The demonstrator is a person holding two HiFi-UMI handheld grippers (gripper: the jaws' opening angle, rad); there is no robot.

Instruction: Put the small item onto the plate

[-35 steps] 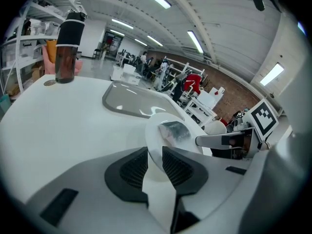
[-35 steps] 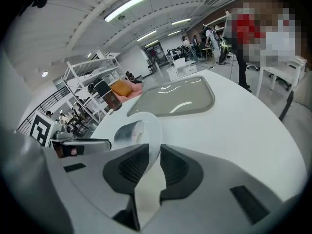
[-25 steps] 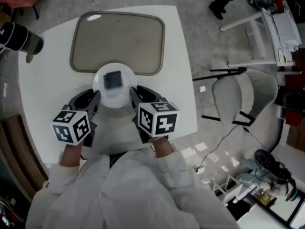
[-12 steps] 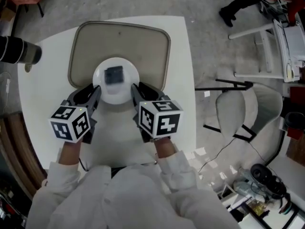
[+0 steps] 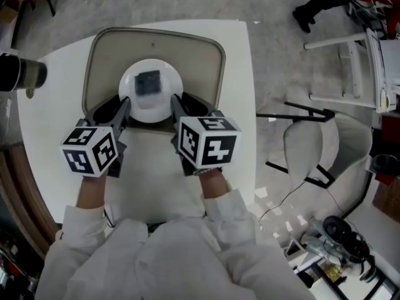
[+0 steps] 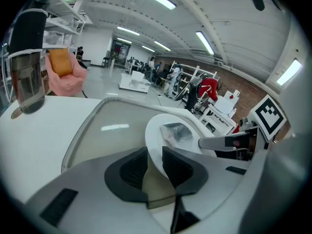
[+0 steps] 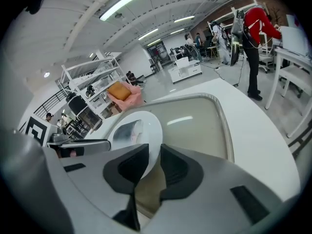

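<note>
No readable words, brands or numbers anywhere — only black-and-white square marker patterns on the left gripper's cube [image 5: 91,151] and the right gripper's cube [image 5: 207,142] — not legible text.

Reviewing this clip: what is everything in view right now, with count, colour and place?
table: one, white, under everything
tray: one, beige, on the table's far half
plate: one, white, over the tray's near edge, held at its rim on both sides
small item: one, dark grey, on the plate
tumbler: one, dark with a metallic body, at the table's left edge
chair: one, pale grey, on the floor to the right
sleeves: two, white, bottom of the head view
left gripper: one, grey, shut on the plate's left rim
right gripper: one, grey, shut on the plate's right rim
</note>
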